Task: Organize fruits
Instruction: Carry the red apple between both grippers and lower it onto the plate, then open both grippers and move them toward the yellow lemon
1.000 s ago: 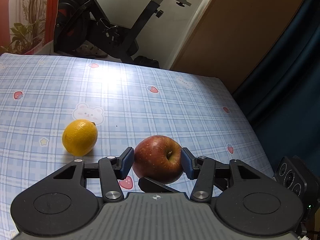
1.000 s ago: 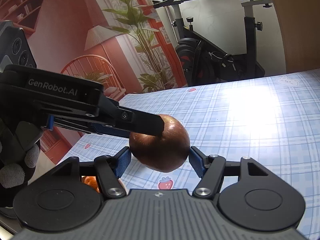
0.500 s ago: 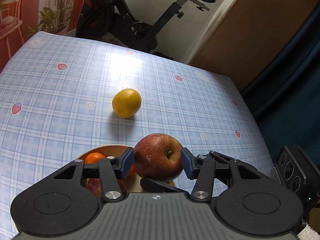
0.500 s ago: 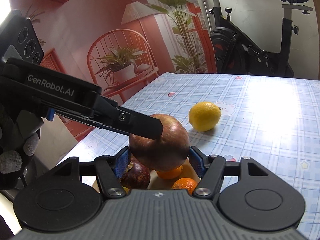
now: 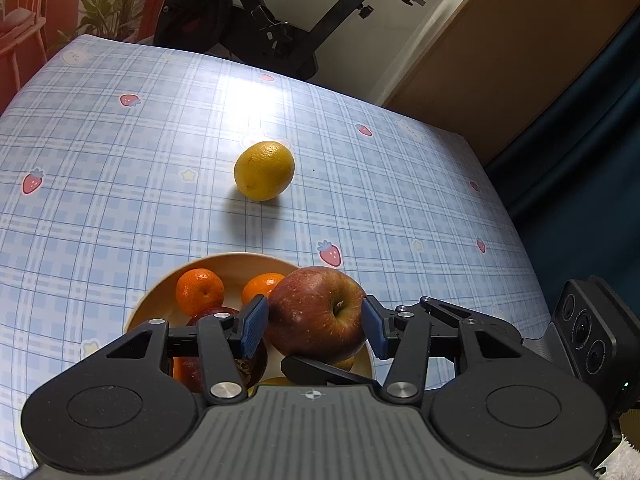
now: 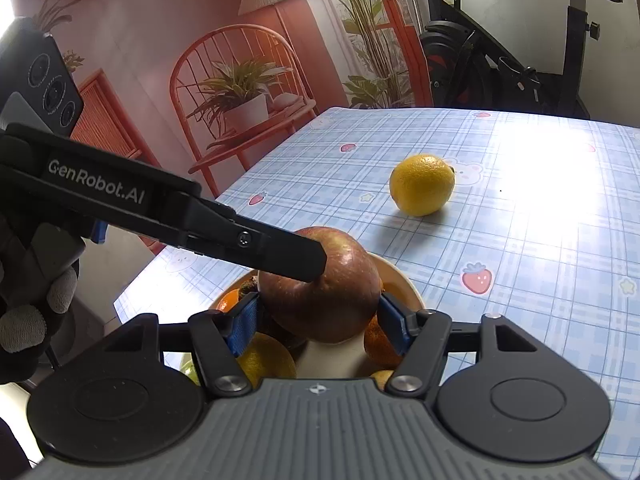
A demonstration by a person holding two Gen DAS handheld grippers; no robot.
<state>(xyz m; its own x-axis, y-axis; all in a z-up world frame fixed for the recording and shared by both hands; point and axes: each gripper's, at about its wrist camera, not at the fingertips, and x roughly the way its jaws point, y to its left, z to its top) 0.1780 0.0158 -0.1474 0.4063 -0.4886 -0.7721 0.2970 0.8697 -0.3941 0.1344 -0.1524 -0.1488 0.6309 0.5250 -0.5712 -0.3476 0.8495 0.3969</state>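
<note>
A red apple [image 5: 312, 312] hangs just above a beige bowl [image 5: 240, 258], pinched from two sides at once. My left gripper [image 5: 314, 322] is shut on it, its blue pads [image 5: 253, 322] pressing the apple's flanks. My right gripper [image 6: 319, 320] is also shut on the apple [image 6: 332, 300], crosswise to the left one, whose black finger [image 6: 280, 256] lies over the apple's top. The bowl holds two mandarins [image 5: 199, 292], a dark red fruit [image 5: 212, 314] and more fruit hidden under the grippers. A yellow lemon [image 5: 264, 171] lies alone on the cloth beyond the bowl.
The table wears a blue plaid cloth with strawberry prints [image 5: 120, 160]; the bowl rim [image 6: 404, 280] sits near its left edge. An exercise bike [image 5: 280, 32] stands behind the table, an orange chair [image 6: 240, 92] to its left, and a dark curtain [image 5: 580, 160] to its right. A gloved hand [image 6: 24, 320] holds the left gripper.
Both grippers carried the apple back across the table, away from the lemon, until the bowl came into view beneath it. Over the last half second they barely moved.
</note>
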